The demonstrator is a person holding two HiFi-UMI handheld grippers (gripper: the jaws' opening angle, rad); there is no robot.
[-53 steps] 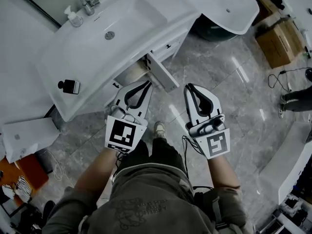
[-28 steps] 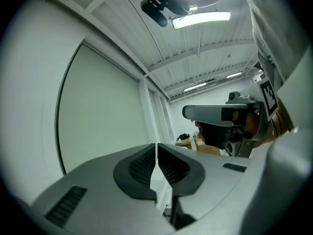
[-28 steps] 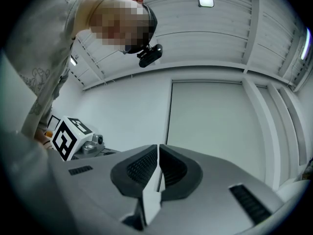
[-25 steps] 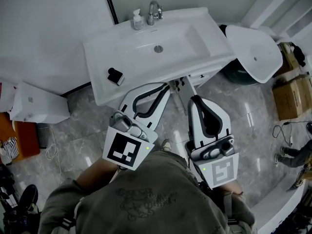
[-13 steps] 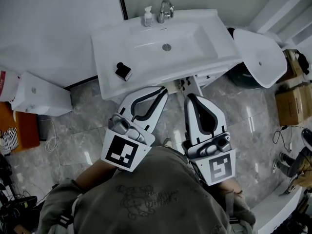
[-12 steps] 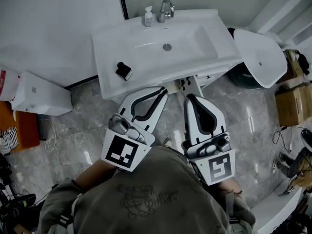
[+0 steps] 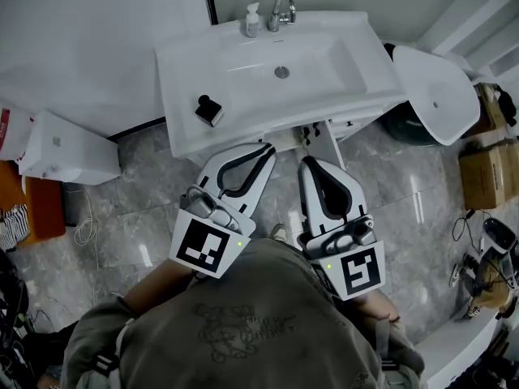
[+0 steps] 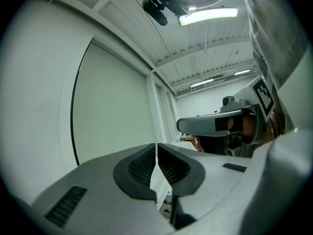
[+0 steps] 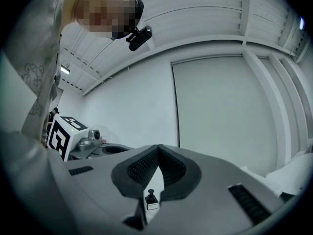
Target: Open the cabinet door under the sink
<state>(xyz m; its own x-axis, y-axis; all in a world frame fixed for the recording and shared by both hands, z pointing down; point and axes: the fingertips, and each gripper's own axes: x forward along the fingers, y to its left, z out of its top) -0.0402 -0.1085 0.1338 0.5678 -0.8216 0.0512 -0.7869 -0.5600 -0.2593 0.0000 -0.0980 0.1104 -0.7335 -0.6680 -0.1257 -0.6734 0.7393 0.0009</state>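
The white sink (image 7: pixel 243 75) stands against the wall, with a faucet (image 7: pixel 281 10) at its back. Under its front edge the white cabinet door (image 7: pixel 333 143) sticks out open, seen edge-on. My left gripper (image 7: pixel 264 151) is shut and empty, its tip just below the sink's front rim. The right gripper (image 7: pixel 309 165) is also shut and empty, a little left of the door's edge. In the left gripper view the left gripper (image 8: pixel 156 148) points up at the wall. The right gripper (image 9: pixel 157 151) does too, and its jaws meet.
A soap bottle (image 7: pixel 253 19) and a small black-topped bottle (image 7: pixel 209 109) stand on the sink. A white box (image 7: pixel 65 148) sits on the floor at left. An oval basin (image 7: pixel 434 83), a dark bin (image 7: pixel 405 121) and cardboard boxes (image 7: pixel 486 173) lie at right.
The view has swung from a slanted look at the sink to square-on. Both grippers stay shut, and the right one has drifted slightly left, nearer the left one.
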